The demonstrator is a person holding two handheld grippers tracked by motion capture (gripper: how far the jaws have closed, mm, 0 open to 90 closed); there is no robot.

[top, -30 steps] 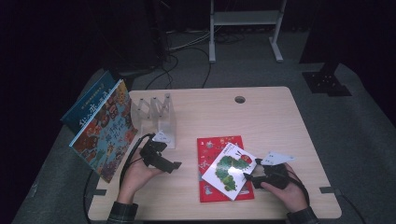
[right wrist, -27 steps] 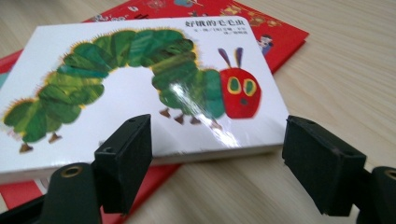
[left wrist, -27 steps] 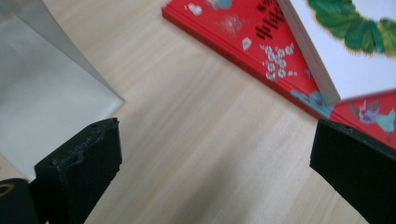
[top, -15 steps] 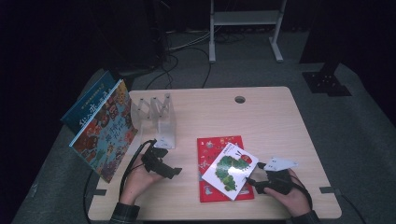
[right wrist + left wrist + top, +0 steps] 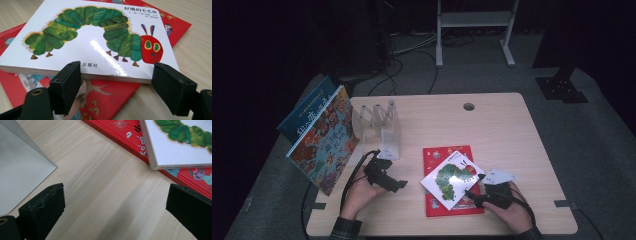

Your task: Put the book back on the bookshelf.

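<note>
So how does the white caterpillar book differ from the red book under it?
The caterpillar book has a white cover with a green caterpillar; the red book has a red cover with small pictures. The caterpillar book is smaller, the red book larger. The caterpillar book lies on top, turned at an angle, while the red book lies flat on the table. Both lie cover up.

Bare wood lies open between the left gripper and the red book, and across the table's far right half. The clear rack stands just beyond the left gripper, big picture books leaning at the left edge. The white caterpillar book blocks the right gripper's front
</note>
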